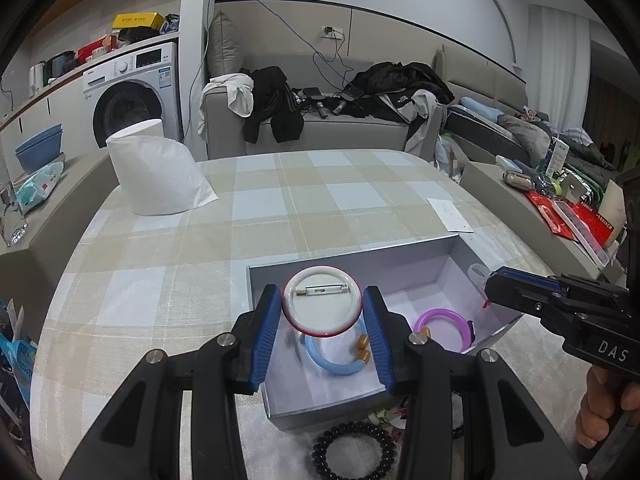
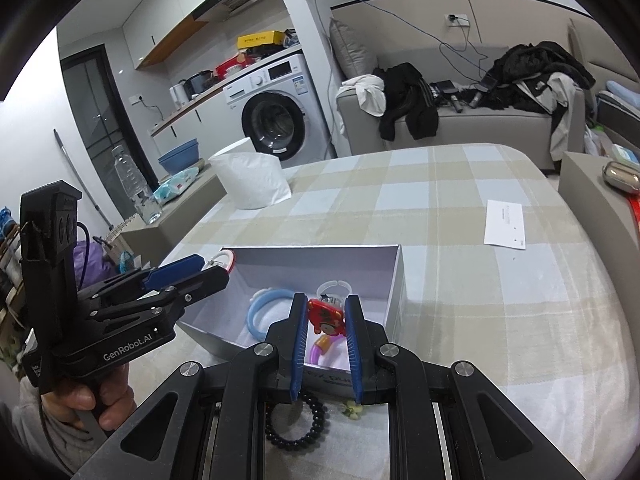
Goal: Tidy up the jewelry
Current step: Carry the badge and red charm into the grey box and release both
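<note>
Black bead bracelet (image 1: 354, 448) sits under our left gripper (image 1: 323, 322), outside the box (image 1: 360, 258). Left jaws, part open, pinch a round pin badge (image 1: 323, 306) over the blue bangle (image 1: 334, 360). Right gripper (image 2: 326, 322), nearly closed, clamps a red charm (image 2: 326, 316) above the purple bangle (image 2: 320, 350). Risk: the badge's smooth rim slips, landing pin-up. Both grippers tilt down over the box.

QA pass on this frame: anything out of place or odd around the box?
Mostly tidy. The black bead bracelet and a small flowered piece lie on the table outside the box, on its near side. Blue bangle and purple bangle are inside. No spills or damage visible.
</note>
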Demonstrator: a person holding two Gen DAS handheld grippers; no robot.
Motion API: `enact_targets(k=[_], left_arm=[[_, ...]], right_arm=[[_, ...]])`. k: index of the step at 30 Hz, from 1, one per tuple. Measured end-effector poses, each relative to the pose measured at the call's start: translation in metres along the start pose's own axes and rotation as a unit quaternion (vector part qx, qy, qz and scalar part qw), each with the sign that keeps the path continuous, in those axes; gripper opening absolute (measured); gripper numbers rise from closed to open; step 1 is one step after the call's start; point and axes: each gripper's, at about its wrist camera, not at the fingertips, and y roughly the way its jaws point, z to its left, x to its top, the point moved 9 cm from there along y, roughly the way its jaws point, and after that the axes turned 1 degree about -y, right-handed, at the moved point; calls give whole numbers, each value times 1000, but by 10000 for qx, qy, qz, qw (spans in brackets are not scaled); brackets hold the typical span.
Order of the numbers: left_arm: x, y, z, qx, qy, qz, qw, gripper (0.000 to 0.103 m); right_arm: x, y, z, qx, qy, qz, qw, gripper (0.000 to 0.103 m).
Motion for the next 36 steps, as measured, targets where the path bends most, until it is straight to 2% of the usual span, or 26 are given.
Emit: enact_targets(k=[17, 21, 24, 25, 27, 28, 29, 30, 31, 32, 33, 34, 36], left_arm=[[-7, 16, -3, -25, 188, 170, 9997, 37], [-8, 15, -5, -54, 218, 259, 9994, 37], [-9, 11, -6, -144, 132, 367, 9991, 37], [-10, 8, -7, -194, 98, 385, 9990, 38], [-9, 1, -6, -194, 70, 338, 9992, 45], [-9, -5, -6, -159, 74, 288, 9994, 57], [-9, -9, -5, -123, 79, 246, 9996, 70], [-10, -16, -4, -79, 81, 190, 9998, 75], [-11, -20, -4, -40, 81, 145, 9999, 83], [-12, -25, -3, 1, 76, 106, 9999, 89], [-13, -29, -2, 41, 60, 67, 10000, 92], [-15, -34, -2, 61, 35, 22, 10000, 99], [-20, -41, 0, 82, -17, -56, 9999, 102]], right_arm=[[-5, 20, 1, -69, -2, 192, 9998, 18], [-4, 19, 1, -73, 10, 193, 9998, 20], [-2, 14, 1, -82, 65, 137, 9999, 26], [-1, 11, 1, -84, 58, 93, 9999, 29], [1, 3, 1, -105, 60, -1, 9999, 43], [2, -3, 1, -125, 59, -67, 9999, 46], [3, -8, 1, -147, 57, -106, 9998, 53], [2, -12, 0, -177, 56, -137, 9997, 66], [1, -17, -1, -213, 53, -168, 9996, 74], [-1, -23, -2, -259, 51, -195, 9995, 89], [-3, -27, -3, -297, 49, -208, 9993, 98], [-6, -31, -3, -332, 40, -213, 9992, 101], [-15, -36, -5, -439, 10, -126, 9990, 103]])
